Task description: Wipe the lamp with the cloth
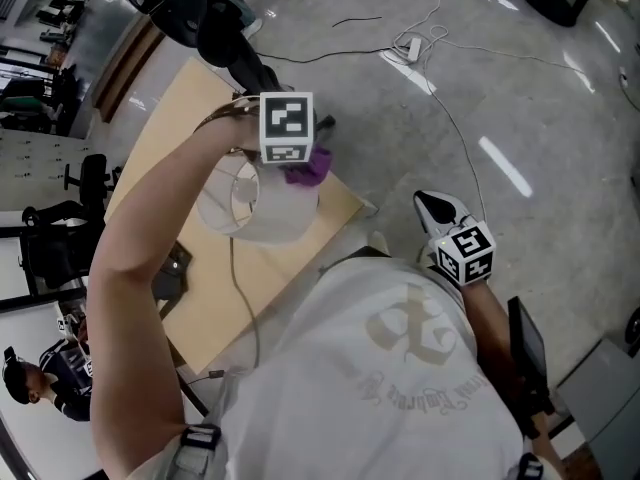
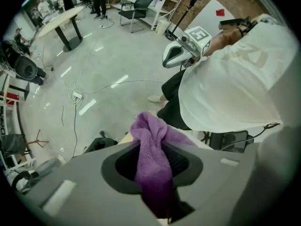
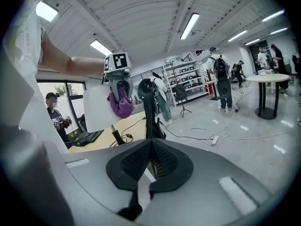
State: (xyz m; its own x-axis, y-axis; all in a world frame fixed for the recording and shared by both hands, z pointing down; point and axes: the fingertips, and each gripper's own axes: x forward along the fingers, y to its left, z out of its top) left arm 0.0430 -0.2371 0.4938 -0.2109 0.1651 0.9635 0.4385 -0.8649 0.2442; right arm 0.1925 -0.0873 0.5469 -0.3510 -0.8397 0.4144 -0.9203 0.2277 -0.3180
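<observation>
At the lampshade (image 1: 268, 214) the left gripper (image 2: 157, 160) points steeply down, fingers clamping cloth (image 2: 151, 138); right gripper (image 3: 149, 157) fingers together.

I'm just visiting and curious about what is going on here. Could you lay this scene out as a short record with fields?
Place: wooden table in a large room
Lamp: white shade, standing on the table
Cloth: purple, bunched
Left hand-held gripper: shut on the cloth, pointing down at the shade's side; contact not certain
Right hand-held gripper: jaws together, nothing in them, held away from the table
Stage: cloth brought to the lamp, ready for wiping
</observation>
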